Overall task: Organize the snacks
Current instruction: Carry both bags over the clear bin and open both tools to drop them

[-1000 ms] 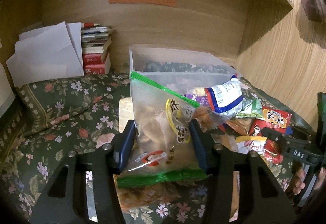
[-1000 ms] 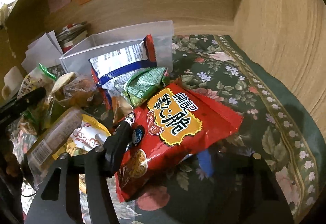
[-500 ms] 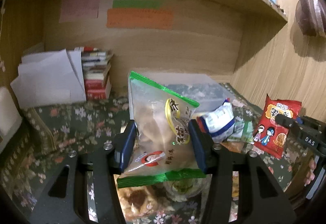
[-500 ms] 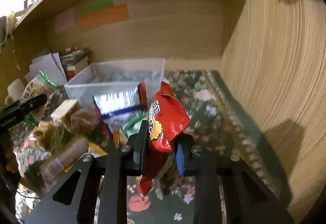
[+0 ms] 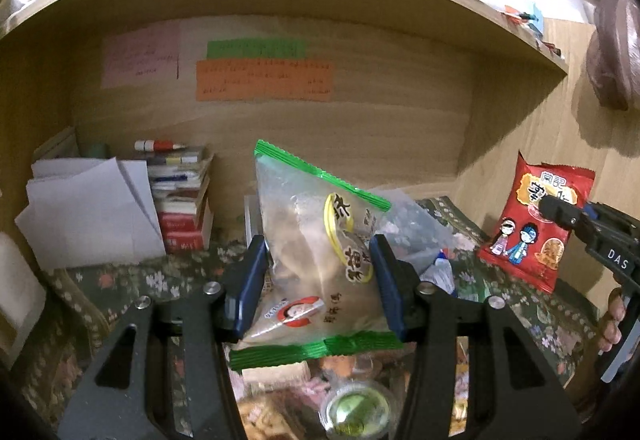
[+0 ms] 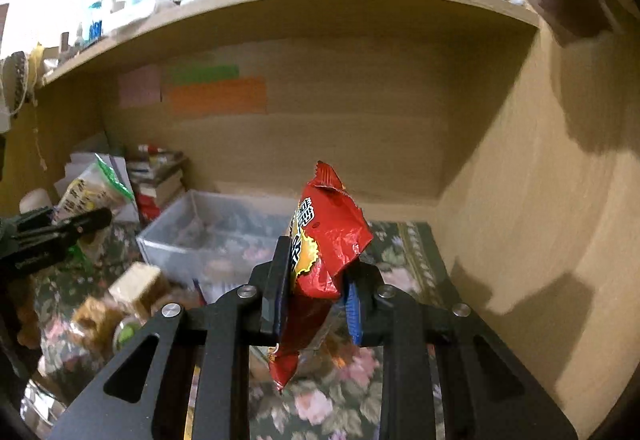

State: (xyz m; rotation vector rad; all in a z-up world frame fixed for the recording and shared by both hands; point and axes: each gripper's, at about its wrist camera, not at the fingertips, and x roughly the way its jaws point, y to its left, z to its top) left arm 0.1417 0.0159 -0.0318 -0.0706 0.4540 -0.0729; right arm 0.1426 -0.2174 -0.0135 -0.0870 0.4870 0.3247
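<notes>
Both snack bags now up off the flowered cloth

The left gripper [image 5: 318, 282] clamps the green-edged clear bag [image 5: 320, 256], and the right gripper [image 6: 316, 290], open a second ago, has clenched on the red packet [image 6: 324, 252]; both have risen above the loose pile, in front of the clear bin [image 6: 208, 236], so I'd guess dropping them in comes next.

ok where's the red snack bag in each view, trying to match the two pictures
Left wrist view: the red snack bag hangs at the far right, front facing the camera, held by the right gripper.
Right wrist view: the same bag is at centre, seen edge-on, pinched between that gripper's pads.
Shared landmark: the orange paper strip on the back wall, upper centre in the left view and upper left in the right view.
</notes>
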